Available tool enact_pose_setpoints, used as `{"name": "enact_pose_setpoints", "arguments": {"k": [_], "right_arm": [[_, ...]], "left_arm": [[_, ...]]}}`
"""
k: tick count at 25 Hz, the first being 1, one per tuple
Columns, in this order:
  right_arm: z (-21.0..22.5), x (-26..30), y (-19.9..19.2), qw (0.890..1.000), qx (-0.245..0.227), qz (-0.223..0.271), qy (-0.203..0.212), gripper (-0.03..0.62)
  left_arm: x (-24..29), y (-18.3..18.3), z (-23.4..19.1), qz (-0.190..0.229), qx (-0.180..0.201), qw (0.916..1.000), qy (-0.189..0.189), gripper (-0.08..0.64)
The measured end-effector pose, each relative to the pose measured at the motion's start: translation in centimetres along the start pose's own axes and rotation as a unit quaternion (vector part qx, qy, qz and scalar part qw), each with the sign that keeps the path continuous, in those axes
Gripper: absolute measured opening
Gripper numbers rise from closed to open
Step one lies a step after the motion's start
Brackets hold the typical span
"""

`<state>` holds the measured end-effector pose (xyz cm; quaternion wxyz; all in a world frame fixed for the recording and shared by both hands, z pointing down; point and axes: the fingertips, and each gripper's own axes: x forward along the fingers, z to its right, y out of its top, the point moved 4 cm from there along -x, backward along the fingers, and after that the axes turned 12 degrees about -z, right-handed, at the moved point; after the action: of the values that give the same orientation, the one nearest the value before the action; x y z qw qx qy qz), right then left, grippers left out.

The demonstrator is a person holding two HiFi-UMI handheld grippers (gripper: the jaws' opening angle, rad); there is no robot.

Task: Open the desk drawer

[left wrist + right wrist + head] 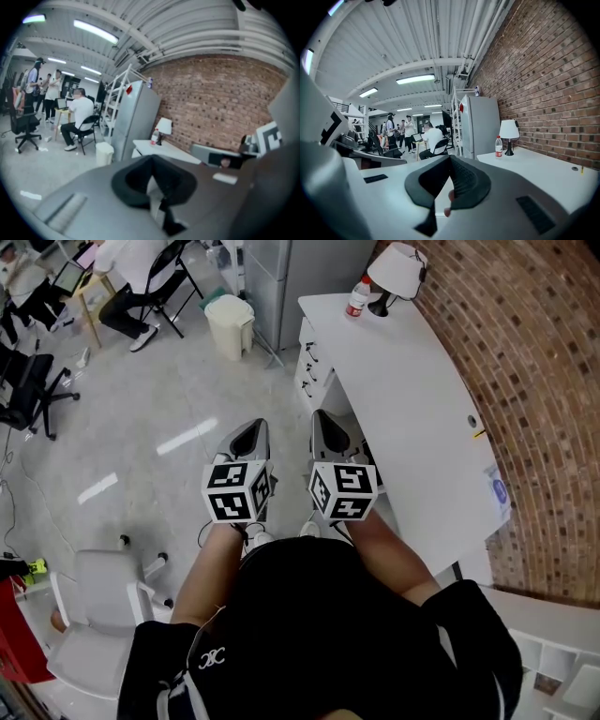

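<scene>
A: The left gripper [152,161] is sitting with its jaws pressed together on nothing. The right gripper [450,161] is looking the same, tips meeting and nothing pinched. Both are hovering side by side in front of the person, just beside the near edge of the desk [412,418].

B: And the drawer [314,367]?

A: It is sitting shut in the stack under the far end of the desk, below the lamp [394,268] and the bottle [357,296]. Its front is facing the open floor [169,409]. Both grippers are hanging well apart from it.

B: So I'm judging the reach as not yet begun. What is going to make it go well?

A: One gripper is enough. I'm favouring the right one, since it is hanging nearer the desk. Its jaws are needing to spread before arriving at the handle [310,352], because closed tips are only going to bump the front. Then they are closing around the dark handle, not beside it.

B: And the pull?

A: It is going straight out along the drawer's run, level, with no twisting. The handle is looking small from here, so a slow approach is helping. A skewed tug is risking a slip or a jam. The bin [230,324] is standing near that side, so I'm keeping clear of it.
</scene>
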<state>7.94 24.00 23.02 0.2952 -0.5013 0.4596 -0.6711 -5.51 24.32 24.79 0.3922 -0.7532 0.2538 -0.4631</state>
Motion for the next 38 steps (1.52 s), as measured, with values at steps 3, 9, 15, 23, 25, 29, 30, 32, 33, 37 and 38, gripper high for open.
{"name": "enact_pose_setpoints", "arguments": {"k": [3, 9, 15, 23, 25, 29, 30, 32, 33, 37, 38], "right_arm": [[-0.9, 0.4, -0.2, 1.0, -0.002, -0.005, -0.008, -0.002], [-2.8, 0.8, -0.3, 1.0, -0.016, -0.009, -0.015, -0.002], [-3.1, 2.0, -0.1, 1.0, -0.016, -0.01, -0.015, -0.002], [-2.9, 6.6, 1.1, 1.0, -0.016, 0.001, 0.009, -0.002], [-2.3, 8.6, 1.6, 1.0, -0.012, 0.003, 0.013, -0.002], [-0.6, 13.4, 3.4, 1.0, -0.003, 0.004, 0.02, -0.002], [0.0, 14.7, 3.9, 1.0, -0.001, 0.004, 0.021, -0.002], [1.3, 17.0, 5.3, 1.0, 0.003, 0.003, 0.023, -0.002], [2.0, 18.0, 6.0, 1.0, 0.005, 0.003, 0.024, -0.002], [5.0, 21.6, 7.8, 1.0, 0.012, -0.005, 0.024, -0.002], [5.7, 22.4, 8.0, 1.0, 0.015, -0.009, 0.024, -0.002]], "left_arm": [[-0.3, -0.3, -1.2, 0.0, -0.004, 1.0, -0.006, 0.0], [-0.4, -0.6, -3.0, -0.004, -0.012, 0.9998, -0.016, 0.0], [-0.1, -0.4, -4.0, -0.004, -0.014, 0.9998, -0.017, 0.0], [2.2, 1.1, -6.9, -0.005, -0.011, 0.9999, 0.009, 0.0], [3.6, 1.9, -7.8, -0.007, -0.009, 0.9998, 0.016, 0.0], [7.4, 4.1, -9.7, -0.013, -0.01, 0.9996, 0.023, 0.0], [8.6, 4.9, -10.1, -0.016, -0.01, 0.9996, 0.023, 0.0], [11.0, 6.5, -10.6, -0.02, -0.01, 0.9995, 0.022, 0.0], [12.2, 7.3, -10.7, -0.021, -0.011, 0.9995, 0.021, 0.0], [16.5, 9.9, -11.2, -0.03, -0.018, 0.9992, 0.021, 0.0], [17.5, 10.4, -11.4, -0.033, -0.021, 0.999, 0.022, 0.0]]}}
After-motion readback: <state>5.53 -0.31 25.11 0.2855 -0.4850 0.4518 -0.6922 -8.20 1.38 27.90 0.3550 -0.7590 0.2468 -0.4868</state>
